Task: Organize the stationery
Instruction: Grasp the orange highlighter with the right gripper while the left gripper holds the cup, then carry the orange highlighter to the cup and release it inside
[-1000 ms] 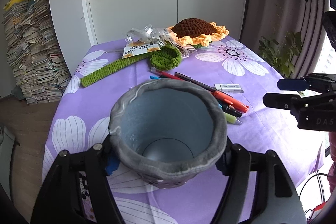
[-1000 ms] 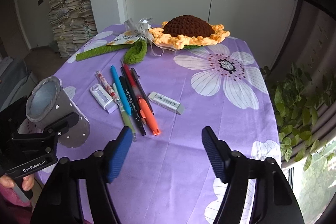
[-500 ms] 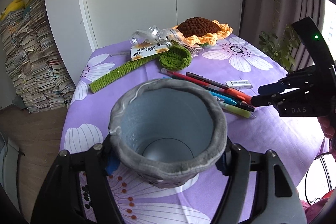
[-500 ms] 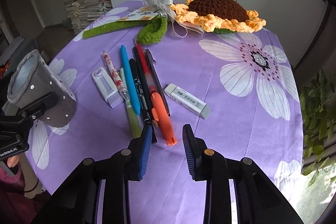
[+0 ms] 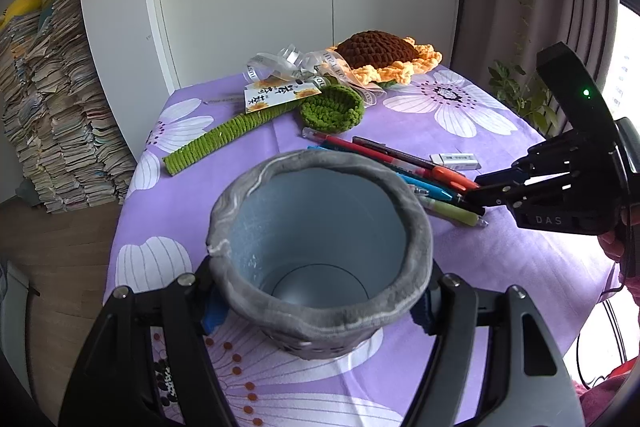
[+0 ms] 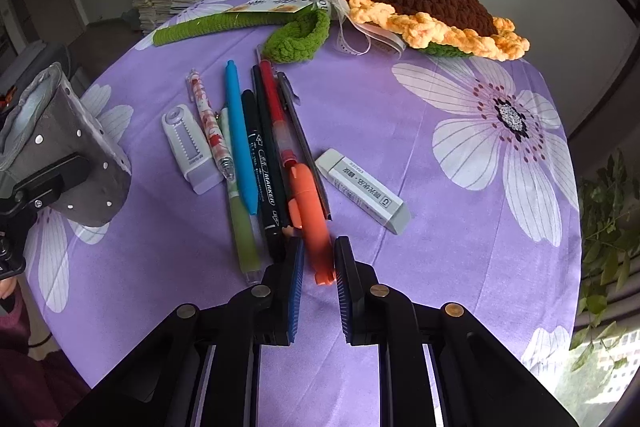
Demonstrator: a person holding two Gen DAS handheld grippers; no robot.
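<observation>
My left gripper [image 5: 318, 315] is shut on a grey felt pen holder [image 5: 320, 227], held tilted above the purple flowered tablecloth [image 5: 500, 251], its mouth empty; it also shows at the left [image 6: 80, 163]. Several pens lie side by side: blue pen [image 6: 240, 131], black marker [image 6: 260, 163], red pen [image 6: 276, 107], green pen [image 6: 242, 227]. An orange pen [image 6: 310, 211] lies with its near end between the pads of my right gripper [image 6: 318, 259], whose jaws are closing, a thin gap still on each side. A white eraser [image 6: 364, 191] and a correction tape [image 6: 188, 147] flank the pens.
A crocheted sunflower [image 6: 436, 7] with a green stem [image 6: 208, 25], a leaf [image 6: 298, 37] and ribbon lies at the table's far end. A potted plant [image 6: 608, 219] stands past the right edge. Paper stacks [image 5: 52, 99] rise beside white cabinets.
My right gripper has come down and forward to the pens, and its jaws have narrowed from wide apart to just around the orange pen's end. The left gripper still holds the pen holder.
</observation>
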